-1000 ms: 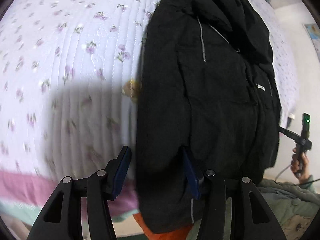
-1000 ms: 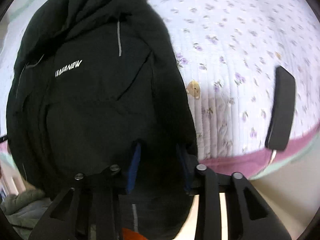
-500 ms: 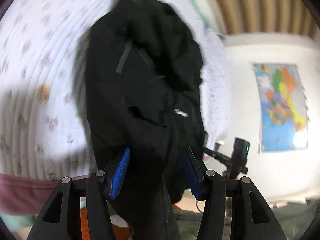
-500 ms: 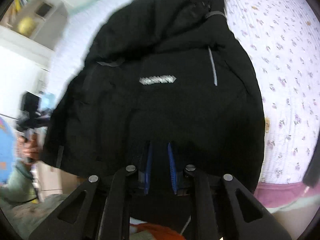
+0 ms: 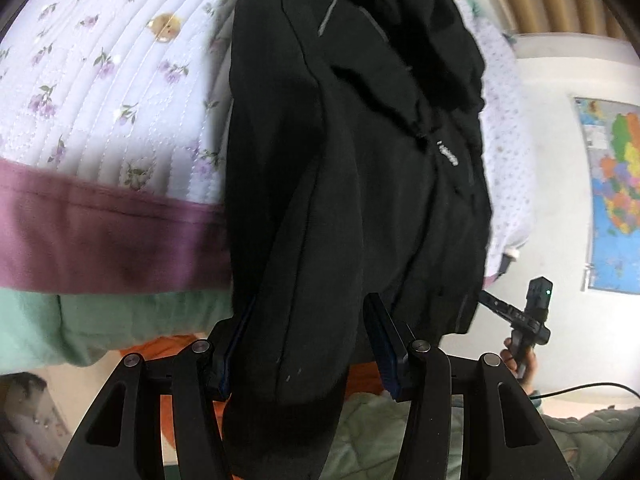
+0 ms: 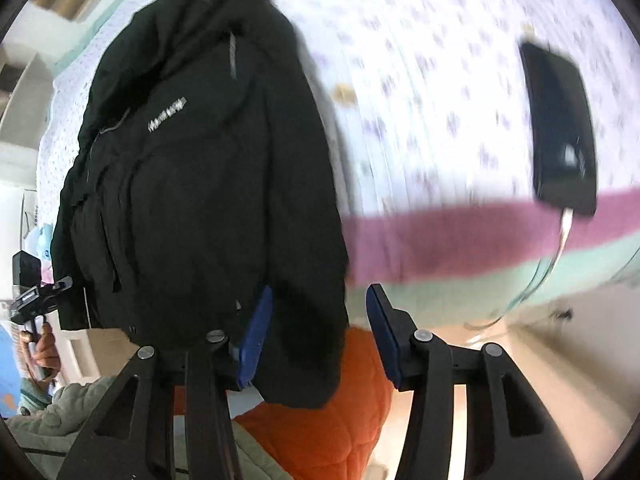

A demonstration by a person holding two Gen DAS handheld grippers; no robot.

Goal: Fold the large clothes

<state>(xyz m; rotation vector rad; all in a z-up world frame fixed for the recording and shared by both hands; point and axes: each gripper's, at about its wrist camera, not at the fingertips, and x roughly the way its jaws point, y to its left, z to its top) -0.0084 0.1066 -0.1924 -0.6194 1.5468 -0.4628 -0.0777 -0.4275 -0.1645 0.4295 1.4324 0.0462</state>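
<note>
A large black jacket (image 5: 360, 160) lies on the flowered bed quilt (image 5: 100, 100), its hem hanging over the bed's edge. My left gripper (image 5: 308, 344) is shut on a thick fold of that hem, which fills the space between the blue pads (image 5: 382, 344). In the right wrist view the jacket (image 6: 200, 160) shows a white chest logo. My right gripper (image 6: 316, 336) is opening. The hem's corner rests against its left pad (image 6: 256, 332), and a clear gap separates the fabric from the other pad.
A black phone (image 6: 560, 128) with a white cable (image 6: 560, 248) lies on the quilt (image 6: 420, 100) to the right. An orange quilted garment (image 6: 332, 420) and green padded fabric (image 5: 400, 420) lie below the bed edge. A map (image 5: 616, 200) hangs on the wall.
The right jaws, pinched on the hem half a second ago, have spread apart. Both grippers have drawn back past the bed's edge, so the jacket hangs further over the pink border.
</note>
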